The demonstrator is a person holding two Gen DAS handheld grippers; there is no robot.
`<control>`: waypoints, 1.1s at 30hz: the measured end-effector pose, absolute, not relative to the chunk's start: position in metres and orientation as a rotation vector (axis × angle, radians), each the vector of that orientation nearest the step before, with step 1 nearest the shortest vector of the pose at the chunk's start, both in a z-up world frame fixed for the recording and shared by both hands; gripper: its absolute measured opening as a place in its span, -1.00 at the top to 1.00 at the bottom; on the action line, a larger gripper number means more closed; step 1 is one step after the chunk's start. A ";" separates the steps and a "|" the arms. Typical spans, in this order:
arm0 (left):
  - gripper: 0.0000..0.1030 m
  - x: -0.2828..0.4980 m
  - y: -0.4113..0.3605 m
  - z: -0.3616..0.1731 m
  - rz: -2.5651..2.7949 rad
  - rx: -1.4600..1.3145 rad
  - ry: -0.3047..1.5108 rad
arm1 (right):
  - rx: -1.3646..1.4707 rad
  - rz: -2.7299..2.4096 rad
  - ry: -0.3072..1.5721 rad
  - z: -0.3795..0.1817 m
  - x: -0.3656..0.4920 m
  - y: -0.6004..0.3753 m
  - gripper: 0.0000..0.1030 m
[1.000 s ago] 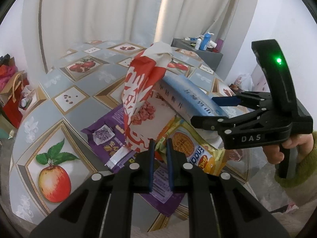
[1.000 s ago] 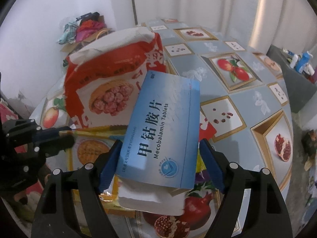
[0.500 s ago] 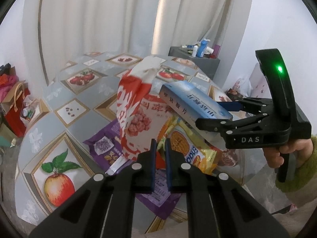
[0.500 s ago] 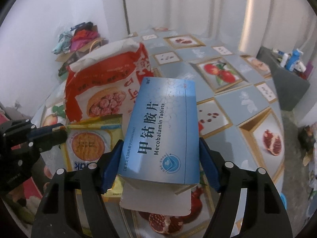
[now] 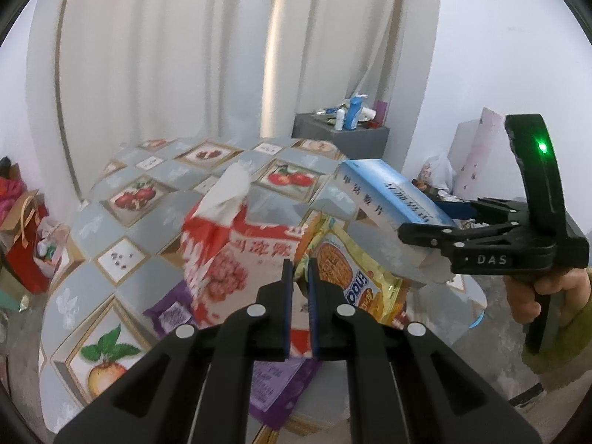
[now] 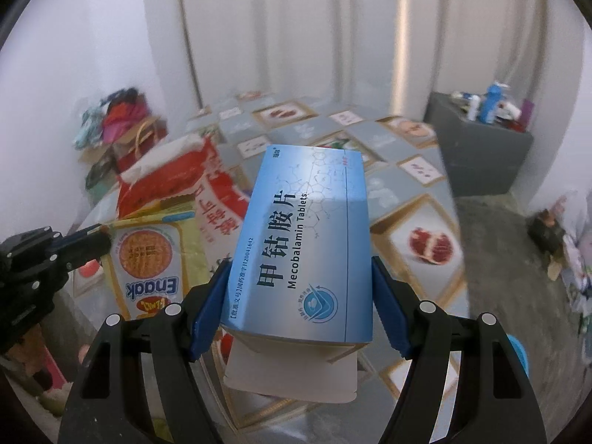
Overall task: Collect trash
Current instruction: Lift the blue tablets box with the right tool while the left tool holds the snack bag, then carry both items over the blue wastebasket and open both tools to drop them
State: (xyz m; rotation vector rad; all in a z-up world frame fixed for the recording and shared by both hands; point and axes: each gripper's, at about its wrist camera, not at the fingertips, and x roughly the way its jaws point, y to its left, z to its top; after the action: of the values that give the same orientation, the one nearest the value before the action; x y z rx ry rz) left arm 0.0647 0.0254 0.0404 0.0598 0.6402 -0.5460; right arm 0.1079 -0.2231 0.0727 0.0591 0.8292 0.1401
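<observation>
Wrappers: one red (image 5: 236,259), one yellow (image 5: 355,277), one purple (image 5: 174,314); one box (image 6: 307,248).

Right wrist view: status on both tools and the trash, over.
Right tool shut on blue tablet box, held above the table. Left tool pinching the yellow Enaak wrapper. Red snack bag and purple wrapper uncollected. Nothing blocking.

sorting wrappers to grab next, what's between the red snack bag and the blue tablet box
The yellow Enak wrapper lies between the red snack bag and the blue tablet box, pinched by the left gripper; clearest in the right wrist view.
</observation>
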 end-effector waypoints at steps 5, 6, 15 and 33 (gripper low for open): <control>0.87 0.067 0.001 0.054 -0.595 0.085 0.595 | 0.108 0.068 0.790 0.081 0.091 -0.248 -0.33; 0.87 0.067 -0.004 0.056 -0.603 0.090 0.589 | 0.123 0.051 0.782 0.083 0.088 -0.255 -0.33; 0.87 0.077 -0.083 0.085 -0.769 0.129 0.523 | 0.237 -0.134 0.723 0.088 0.050 -0.318 -0.32; 0.87 0.070 -0.368 0.055 -1.167 0.504 0.595 | 0.762 -0.706 0.735 -0.007 -0.084 -0.522 -0.33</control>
State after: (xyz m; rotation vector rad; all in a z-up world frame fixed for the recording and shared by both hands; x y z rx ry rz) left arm 0.0696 -0.3683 0.0546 0.5042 0.5953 -1.1675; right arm -0.0845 -0.5223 -0.0068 0.7617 0.7353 -0.7065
